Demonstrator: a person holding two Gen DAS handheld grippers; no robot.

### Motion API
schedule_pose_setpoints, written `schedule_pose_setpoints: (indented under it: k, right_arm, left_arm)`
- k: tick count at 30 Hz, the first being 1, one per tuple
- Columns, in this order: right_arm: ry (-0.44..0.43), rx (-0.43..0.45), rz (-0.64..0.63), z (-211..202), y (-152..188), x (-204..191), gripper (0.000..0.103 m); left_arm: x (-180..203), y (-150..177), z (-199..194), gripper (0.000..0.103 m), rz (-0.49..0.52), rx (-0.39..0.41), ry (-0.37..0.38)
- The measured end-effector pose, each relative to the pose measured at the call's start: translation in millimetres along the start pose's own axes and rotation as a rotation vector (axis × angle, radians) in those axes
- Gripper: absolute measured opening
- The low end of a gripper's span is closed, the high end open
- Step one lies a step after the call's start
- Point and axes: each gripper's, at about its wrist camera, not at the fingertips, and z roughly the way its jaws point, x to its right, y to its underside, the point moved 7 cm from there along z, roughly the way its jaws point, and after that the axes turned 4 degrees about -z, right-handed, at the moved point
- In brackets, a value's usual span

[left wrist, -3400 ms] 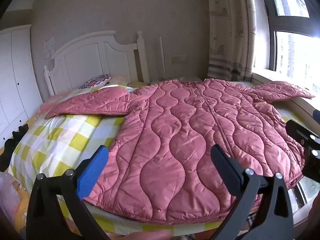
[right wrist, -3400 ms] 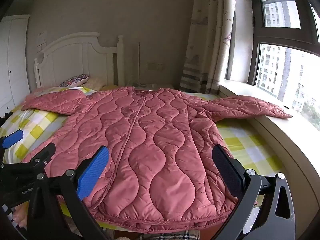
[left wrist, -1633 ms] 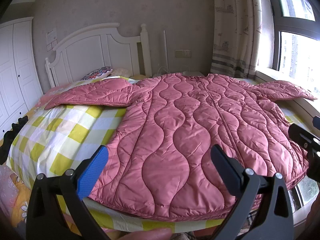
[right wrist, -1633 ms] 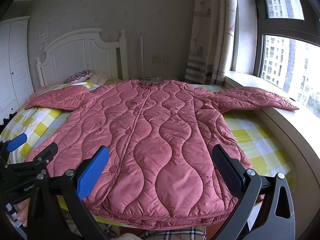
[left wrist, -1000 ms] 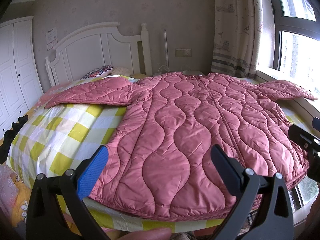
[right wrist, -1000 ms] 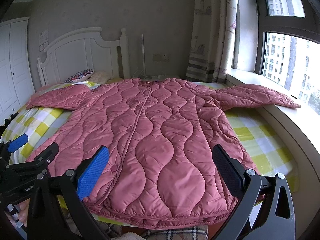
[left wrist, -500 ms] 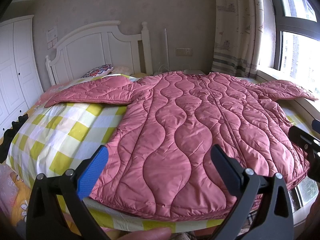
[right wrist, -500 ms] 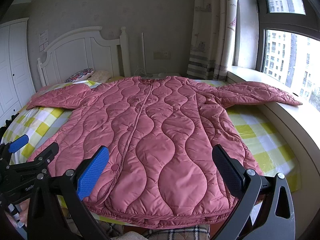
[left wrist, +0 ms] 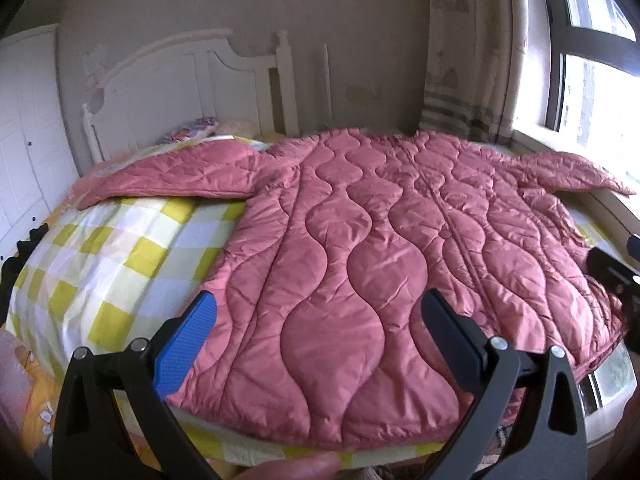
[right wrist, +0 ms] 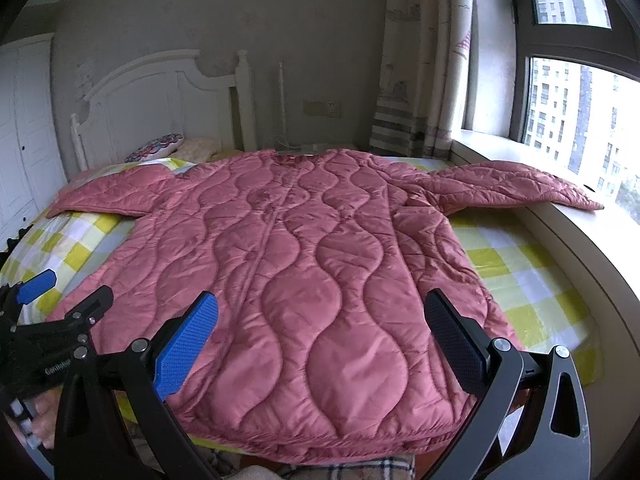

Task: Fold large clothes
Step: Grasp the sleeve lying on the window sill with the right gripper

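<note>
Coat: pink quilted coat (right wrist: 304,264), spread flat, front up, on bed (right wrist: 532,280) w/ yellow-white check sheet; covers most of mattress.
Long axis: hem → collar runs straight away from both tools, collar at headboard (right wrist: 160,92) end, hem at near edge of bed.
Sleeves: L sleeve (left wrist: 176,176) out sideways toward wardrobe side; R sleeve (right wrist: 516,188) out sideways, cuff resting on window ledge (right wrist: 576,232).
Left tool (left wrist: 316,328): fingers wide apart, gripping nothing; hovers just short of hem, nearer hem's left corner & L sleeve.
Right tool (right wrist: 320,328): also spread wide, nothing held; above hem, right of centre placket; nearer hem's right corner & R sleeve.
Key relation: coat lies dead ahead of both tools, hem closest, sleeves well apart from either tool at far end; each tool lined up w/ own half of coat.
Look: wavy stitch lines, puffy panels, slight sheen; centre closure w/ snaps running hem to collar; few wrinkles near R armpit; hem a bit bunched at near right corner.
Handling (est.): padded, slippery shell, prob. springs back; thick edge needs deep bite.
Stage (est.): fold not begun, no part doubled over.
Next (est.): sleeves inward first, or side edges to centre; reach forward req'd either way.
Risk (est.): R cuff may drag on ledge.
Other: patterned pillow (right wrist: 156,148) by headboard, clear of coat.
</note>
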Motion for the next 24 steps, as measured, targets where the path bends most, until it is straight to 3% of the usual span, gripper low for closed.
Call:
schedule_pose_setpoints:
  k: [3,6,10,14,16,18,23,24]
  right_arm:
    - [0.015,-0.039,0.049,22,-8,26,0.099]
    - [0.084,-0.113,0.112,54,-19,65,0.099]
    - [0.134,-0.187,0.286,100,-33,130,0.099]
    - [0.202,-0.199,0.480,142,-46,201,0.099]
    - [0.226,-0.172,0.572,156,-53,233,0.099]
    - [0.264,-0.155,0.634,168,-58,261,0.099]
    - [0.338,-0.133,0.825,188,-55,315,0.099]
    - [0.339,-0.117,0.827,190,-56,318,0.094]
  left_arm:
    - [-1,-18,32,0.101,0.018,-0.081,0.044]
    - [0,-39,80,0.101,0.059,-0.181,0.097]
    - [-4,-60,143,0.101,0.125,-0.234,0.062]
    - [-18,-56,186,0.101,0.103,-0.281,0.048]
    - [-26,-51,189,0.101,0.021,-0.307,0.120]
    - [-32,-51,186,0.101,-0.002,-0.302,0.143]
    - [-27,-47,179,0.101,0.035,-0.307,0.110]
    - [-27,-47,179,0.101,0.028,-0.308,0.117]
